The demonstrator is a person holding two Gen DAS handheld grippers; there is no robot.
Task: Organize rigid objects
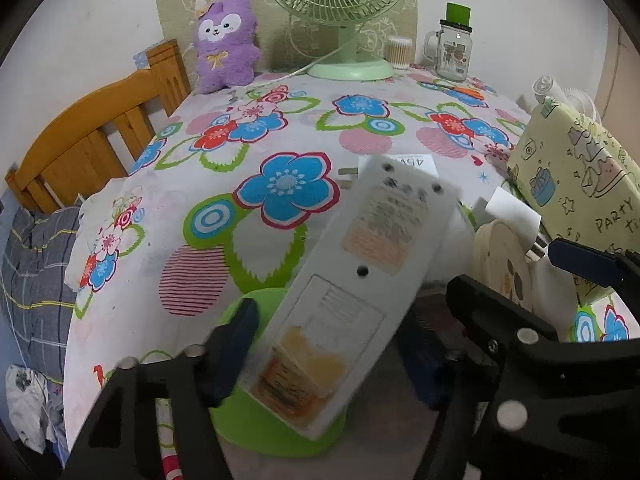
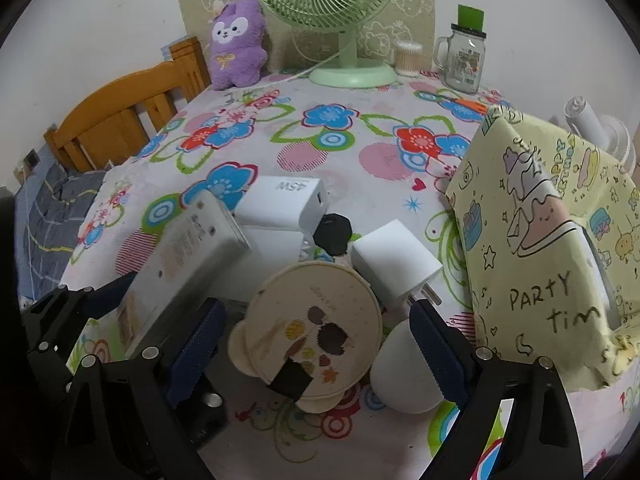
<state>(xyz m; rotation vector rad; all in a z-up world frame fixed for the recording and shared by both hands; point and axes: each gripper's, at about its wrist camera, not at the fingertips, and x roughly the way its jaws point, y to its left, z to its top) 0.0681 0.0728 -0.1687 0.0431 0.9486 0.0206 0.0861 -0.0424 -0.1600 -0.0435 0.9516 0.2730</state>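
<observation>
The task appears to be at an early stage. The rigid objects lie in a loose cluster on the counter (image 2: 360, 152), near the yellow gift bag (image 2: 540, 240), and none of them is visibly sorted into a container.

The cluster holds a white charger block (image 2: 280, 200), a second white charger with plug pins (image 2: 394, 262), a small black object (image 2: 333, 234), a round cream-coloured case (image 2: 316, 332) and a white rounded object (image 2: 400, 372). All of these rest on the counter, touching or just beside one another.

The left tool (image 1: 324, 344) is closed on the white power strip (image 1: 360, 280). The strip is lifted and tilted, label side toward the camera, above a green object (image 1: 272, 432) whose nature cannot be determined. In the right wrist view, the same strip (image 2: 188, 264) hangs to the left of the cluster.

The right tool (image 2: 316, 344) stands wide open and holds nothing. Its fingers straddle the round cream-coloured case; whether they touch it cannot be told.

Judged remaining: place the strip, then move each item of the cluster. The final location is not shown.
</observation>
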